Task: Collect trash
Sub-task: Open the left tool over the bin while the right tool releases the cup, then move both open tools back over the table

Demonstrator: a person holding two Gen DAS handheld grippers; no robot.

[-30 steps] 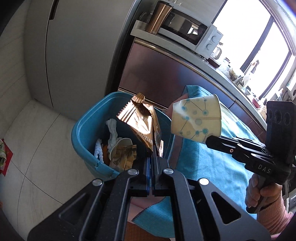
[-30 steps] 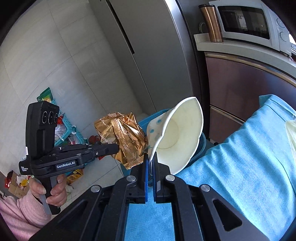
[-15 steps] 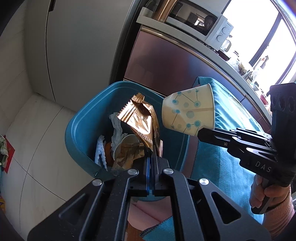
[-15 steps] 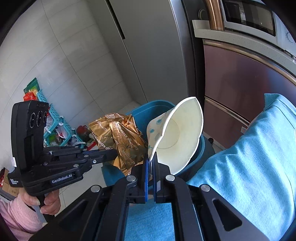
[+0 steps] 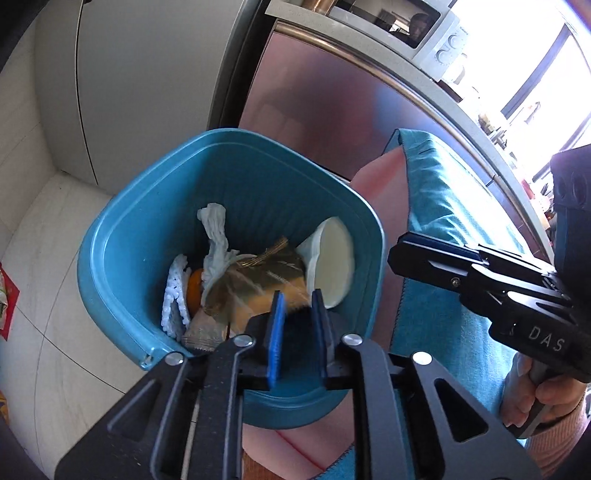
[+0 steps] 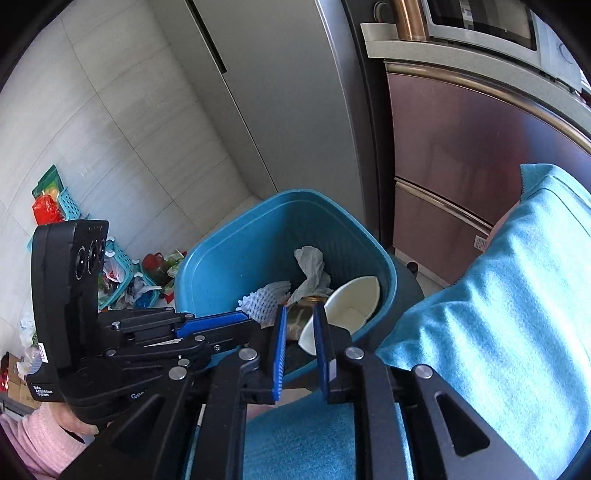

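Note:
The teal trash bin (image 5: 110, 240) stands on the floor below both grippers. A gold snack wrapper (image 5: 255, 280) and a white paper cup (image 5: 332, 266) lie inside it on other rubbish. My left gripper (image 5: 297, 295) hangs over the bin's near rim, its jaws opening with nothing between them. My right gripper (image 6: 301, 308) is beside it over the bin (image 6: 221, 266), jaws also opening and empty; the cup (image 6: 354, 299) lies just beyond its fingertips. Each gripper shows in the other's view: the right gripper (image 5: 397, 254) and the left gripper (image 6: 247, 321).
In the bin are crumpled white tissue (image 5: 216, 236), a white foam net (image 5: 173, 295) and something orange (image 5: 194, 291). A teal cloth (image 6: 498, 295) covers the table at right. Behind stand a grey fridge (image 5: 147, 74), a brown cabinet (image 6: 461, 147) and a microwave (image 5: 406, 26). Baskets of clutter (image 6: 122, 273) sit on the floor.
Both grippers were shut on the gold wrapper and the paper cup; both have let go, and the two items now lie in the bin. Both hands sank toward the bin.

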